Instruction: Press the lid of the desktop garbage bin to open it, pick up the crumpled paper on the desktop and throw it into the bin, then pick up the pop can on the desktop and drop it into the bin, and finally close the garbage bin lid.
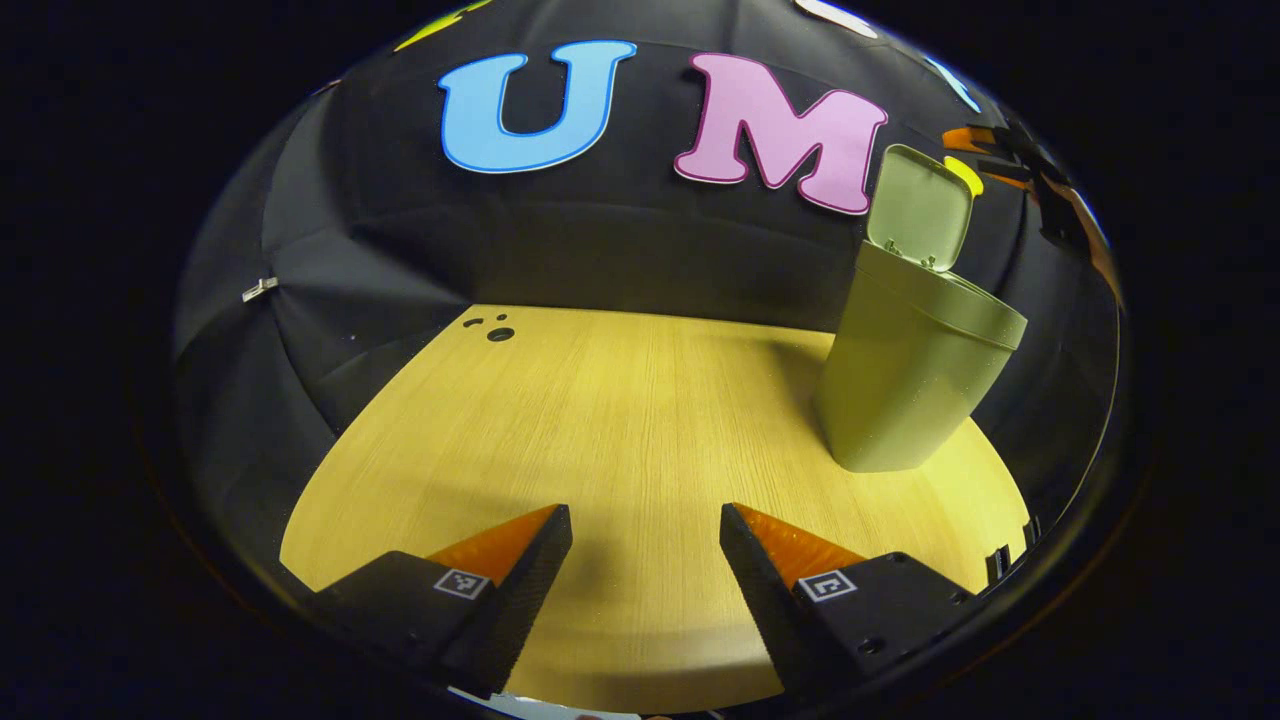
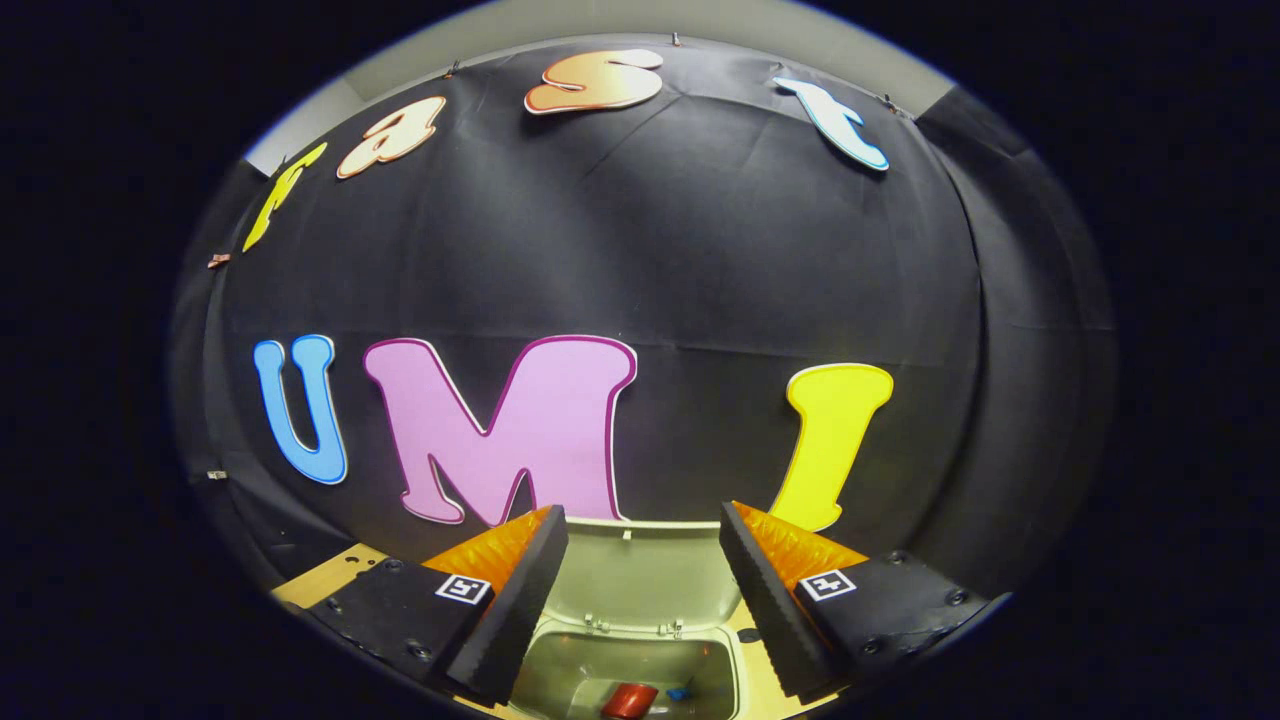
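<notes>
In the left gripper view an olive-green desktop bin [image 1: 915,375] stands on the wooden table [image 1: 620,420] at the right, its lid [image 1: 920,208] raised upright. My left gripper [image 1: 645,535] hovers low over the bare table, open, nothing between its fingers. In the right gripper view my right gripper [image 2: 643,540] is above the bin's mouth [image 2: 625,665], open and empty, with the raised lid [image 2: 640,580] behind it. Inside the bin lies a red can [image 2: 630,700] with a small blue bit beside it.
Small dark holes [image 1: 497,332] mark the table's far left corner. The black cloth wall closes off the table's back and sides. Another gripper's body [image 1: 1010,160] shows high above the bin in the left gripper view.
</notes>
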### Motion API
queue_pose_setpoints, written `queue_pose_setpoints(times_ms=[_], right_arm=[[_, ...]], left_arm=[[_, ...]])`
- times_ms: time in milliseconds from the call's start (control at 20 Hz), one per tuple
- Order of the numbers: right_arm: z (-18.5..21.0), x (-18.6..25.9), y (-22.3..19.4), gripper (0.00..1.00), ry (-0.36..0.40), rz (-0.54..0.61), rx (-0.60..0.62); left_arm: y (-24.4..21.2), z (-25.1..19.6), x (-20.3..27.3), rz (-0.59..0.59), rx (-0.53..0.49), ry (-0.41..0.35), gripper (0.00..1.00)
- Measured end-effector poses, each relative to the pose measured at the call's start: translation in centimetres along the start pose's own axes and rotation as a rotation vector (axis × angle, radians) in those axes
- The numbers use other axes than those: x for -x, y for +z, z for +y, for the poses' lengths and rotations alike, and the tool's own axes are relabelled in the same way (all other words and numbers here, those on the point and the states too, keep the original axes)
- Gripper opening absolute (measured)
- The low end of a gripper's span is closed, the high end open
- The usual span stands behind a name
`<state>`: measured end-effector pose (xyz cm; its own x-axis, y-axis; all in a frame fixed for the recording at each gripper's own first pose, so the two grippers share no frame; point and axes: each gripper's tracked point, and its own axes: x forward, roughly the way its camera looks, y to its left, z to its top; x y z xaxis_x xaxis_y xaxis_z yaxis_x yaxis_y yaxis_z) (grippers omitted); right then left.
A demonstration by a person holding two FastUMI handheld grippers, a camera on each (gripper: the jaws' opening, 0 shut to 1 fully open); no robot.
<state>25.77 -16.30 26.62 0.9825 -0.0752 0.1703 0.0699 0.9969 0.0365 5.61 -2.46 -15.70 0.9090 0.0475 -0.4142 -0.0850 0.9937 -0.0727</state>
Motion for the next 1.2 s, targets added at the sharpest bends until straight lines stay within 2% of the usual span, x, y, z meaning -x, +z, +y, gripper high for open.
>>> queue_pose_setpoints(times_ms=[200, 450, 600, 950, 1200], right_arm=[[0.3, -3.0, 0.9, 0.95, -0.019, -0.002, -0.037], [1.1, -5.8, -2.7, 0.95, -0.015, 0.092, -0.067], [1.1, -6.5, -3.2, 0.95, -0.016, 0.099, -0.057], [1.6, -4.2, -3.8, 0.97, 0.029, 0.149, -0.027], [1.9, -0.7, -4.9, 0.98, 0.076, 0.192, -0.031]], left_arm=[[-0.6, 0.9, 0.3, 0.009, 0.031, 0.029, 0.96], [-0.9, 1.9, 1.1, 0.004, 0.068, 0.076, 0.96], [-1.5, 2.5, 1.7, 0.007, 0.084, 0.108, 0.96], [-1.5, 2.4, 2.2, -0.011, 0.143, 0.163, 0.96], [-0.4, 0.9, 1.7, -0.049, 0.157, 0.149, 0.96]])
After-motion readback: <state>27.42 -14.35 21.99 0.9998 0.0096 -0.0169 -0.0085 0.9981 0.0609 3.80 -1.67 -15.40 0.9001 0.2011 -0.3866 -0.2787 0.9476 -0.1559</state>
